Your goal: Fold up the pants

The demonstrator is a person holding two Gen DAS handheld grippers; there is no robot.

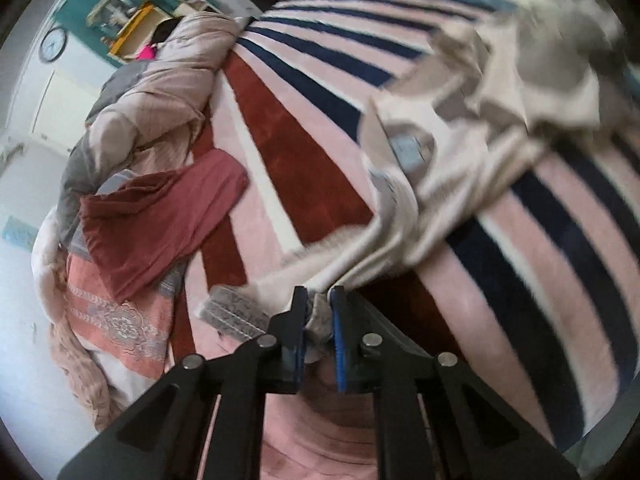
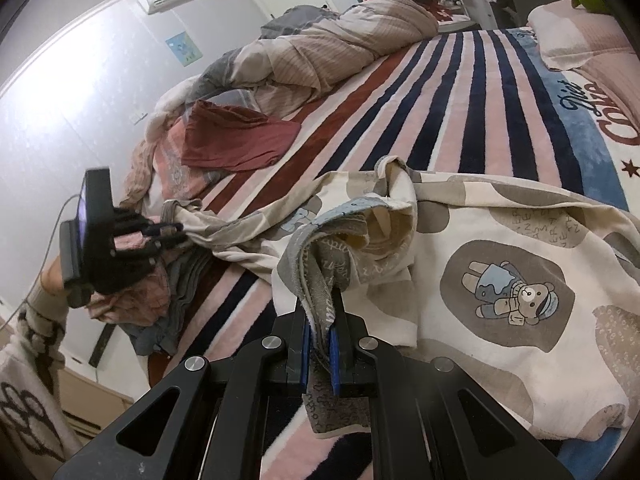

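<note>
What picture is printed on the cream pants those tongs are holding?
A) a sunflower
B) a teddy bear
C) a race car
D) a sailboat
B: the right wrist view shows a bear in a blue hat inside a grey patch on the cream pants, whose grey edge is pinched by the right tongs.

My work surface is a bed covered by a plush blanket point(image 2: 460, 92) striped pink, navy, white and rust-red. On it lie the cream bear-print cotton pants point(image 2: 500, 248), a crumpled maroon garment point(image 2: 236, 140), a rumpled beige-and-grey quilt point(image 2: 332, 40) and a pink pillow point(image 2: 580, 36).
</note>
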